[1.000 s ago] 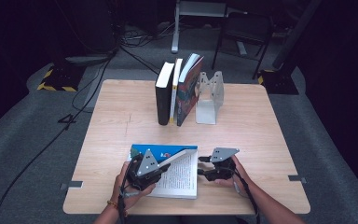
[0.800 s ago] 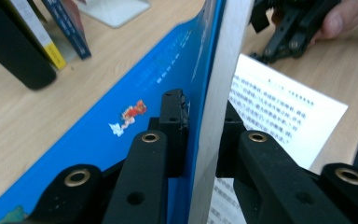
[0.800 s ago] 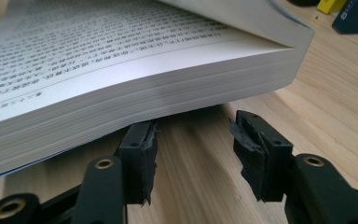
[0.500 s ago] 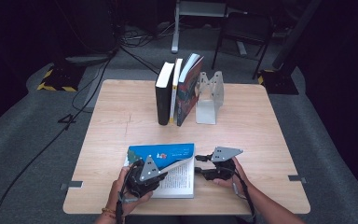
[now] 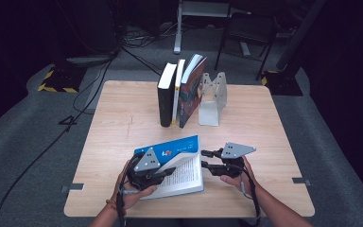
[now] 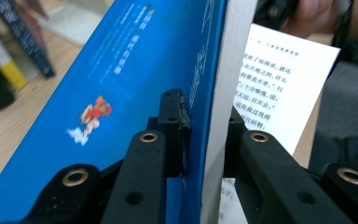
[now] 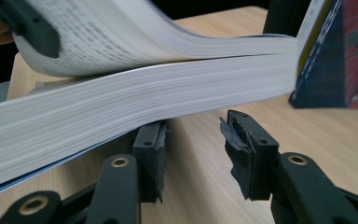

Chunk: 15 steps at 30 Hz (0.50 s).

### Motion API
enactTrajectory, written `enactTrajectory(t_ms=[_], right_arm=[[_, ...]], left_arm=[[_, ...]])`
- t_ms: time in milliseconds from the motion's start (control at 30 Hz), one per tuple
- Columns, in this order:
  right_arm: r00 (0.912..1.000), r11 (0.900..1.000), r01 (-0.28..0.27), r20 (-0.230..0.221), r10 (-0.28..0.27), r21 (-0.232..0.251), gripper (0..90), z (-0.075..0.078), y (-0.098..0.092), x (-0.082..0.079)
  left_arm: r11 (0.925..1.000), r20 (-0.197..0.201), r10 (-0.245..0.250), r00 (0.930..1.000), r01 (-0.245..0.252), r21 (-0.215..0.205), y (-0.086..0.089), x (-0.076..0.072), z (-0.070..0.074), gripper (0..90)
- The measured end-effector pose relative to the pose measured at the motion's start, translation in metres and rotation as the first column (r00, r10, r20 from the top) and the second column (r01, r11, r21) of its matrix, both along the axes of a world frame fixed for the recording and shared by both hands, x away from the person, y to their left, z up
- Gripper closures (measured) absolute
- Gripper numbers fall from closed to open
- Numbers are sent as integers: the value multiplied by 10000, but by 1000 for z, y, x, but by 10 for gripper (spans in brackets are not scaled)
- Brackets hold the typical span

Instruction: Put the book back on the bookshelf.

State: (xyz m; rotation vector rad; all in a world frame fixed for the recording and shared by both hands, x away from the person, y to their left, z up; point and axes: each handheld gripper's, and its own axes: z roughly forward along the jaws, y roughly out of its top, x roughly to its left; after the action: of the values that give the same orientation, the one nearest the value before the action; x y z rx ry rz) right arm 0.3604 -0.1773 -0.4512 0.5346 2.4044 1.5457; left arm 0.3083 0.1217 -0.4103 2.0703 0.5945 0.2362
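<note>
1. A blue-covered book (image 5: 177, 165) is seen lying near the front edge of the tabletop (image 5: 123, 123), opened partway, with the front cover and a sheaf of pages lifted up at a slant.
2. That lifted part is clamped by the left gripper (image 5: 163, 171): in the left gripper view one of the fingers (image 6: 173, 126) is pressed flat on the blue cover and the other sits against the printed page behind the white page edges.
3. The right gripper (image 5: 207, 159) is held just beside the book's right edge. Its fingers (image 7: 248, 149) are apart with nothing between them, and they have just been closing a bit.
4. In the right gripper view the thick lower stack of pages is seen flat on the wood, right in front of those fingers, with the bent upper sheaf curving above it.
5. Further back, three books (image 5: 179, 92) are stood upright in a row, the rightmost one tilted, with a metal bookend (image 5: 212, 99) just beside them.
</note>
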Motion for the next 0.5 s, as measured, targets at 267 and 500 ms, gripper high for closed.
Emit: enactTrajectory(t_ms=[267,500], right_arm=[[9966,9956,823,40,-825,440,587,10,-19,12],[9888,9861,1367,467,-1416,948,597,30,-48,10]], left_arm=[[9969,272,-622,9977,608,497,-31,20,17,783],[9935,655,-1117,9916,1130,-164,-54,25,24,781]])
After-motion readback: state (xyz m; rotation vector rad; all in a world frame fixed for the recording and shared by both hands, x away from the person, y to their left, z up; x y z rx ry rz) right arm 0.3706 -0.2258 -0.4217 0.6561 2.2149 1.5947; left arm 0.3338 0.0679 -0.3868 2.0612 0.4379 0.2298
